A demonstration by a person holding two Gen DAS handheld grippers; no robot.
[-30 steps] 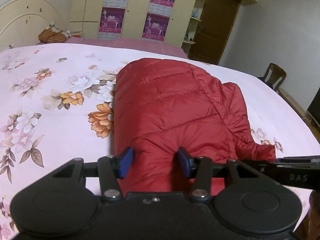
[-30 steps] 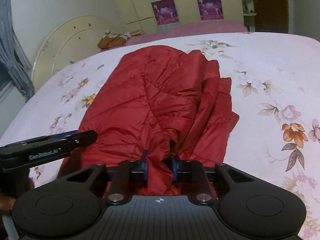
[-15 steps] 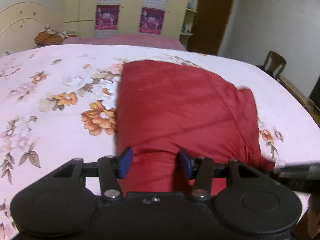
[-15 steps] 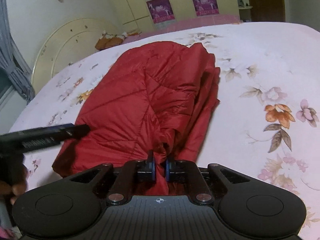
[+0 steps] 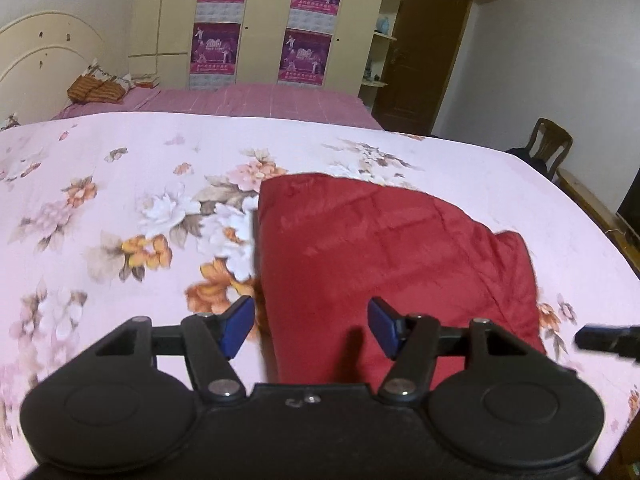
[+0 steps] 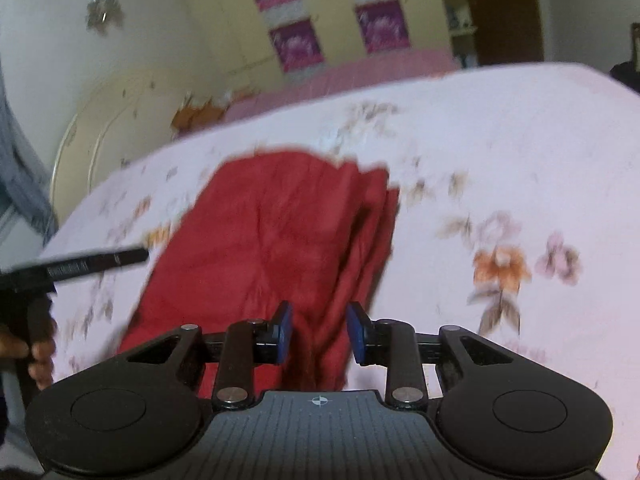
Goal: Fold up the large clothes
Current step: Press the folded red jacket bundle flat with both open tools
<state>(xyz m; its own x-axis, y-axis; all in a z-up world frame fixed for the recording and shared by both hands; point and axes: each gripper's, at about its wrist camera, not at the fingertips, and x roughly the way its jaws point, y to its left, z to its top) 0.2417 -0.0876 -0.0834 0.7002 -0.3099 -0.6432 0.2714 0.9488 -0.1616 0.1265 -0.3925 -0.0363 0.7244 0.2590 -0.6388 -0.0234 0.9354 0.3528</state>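
1. Surface: a bed covered with a pink sheet printed with flowers carries the work. Its near edge lies under both tools.
2. Room: a cream curved headboard stands at the left end of the bed. A tall cream wardrobe with purple posters on its doors fills the far wall. A brown door is right of it, and a wooden chair stands beyond the right end of the bed.
3. A second, plain pink cover lies along the far edge of the bed, with an orange-brown bundle at its headboard end.
4. Task item: a red quilted jacket lies folded on the bed, close to the near edge and nearer the right end than the headboard.
5. Orientation: the long axis of the jacket runs from the near edge toward the far edge. In the right wrist view, stacked fold edges run along the jacket's right side.
6. Left gripper: jaws spread wide, with the near end of the jacket seen between the blue pads, neither pad pressing on it.
7. Right gripper: jaws opening, red fabric seen between the pads, not pinched.
8. A hand holds the left tool at the left edge of the right wrist view.
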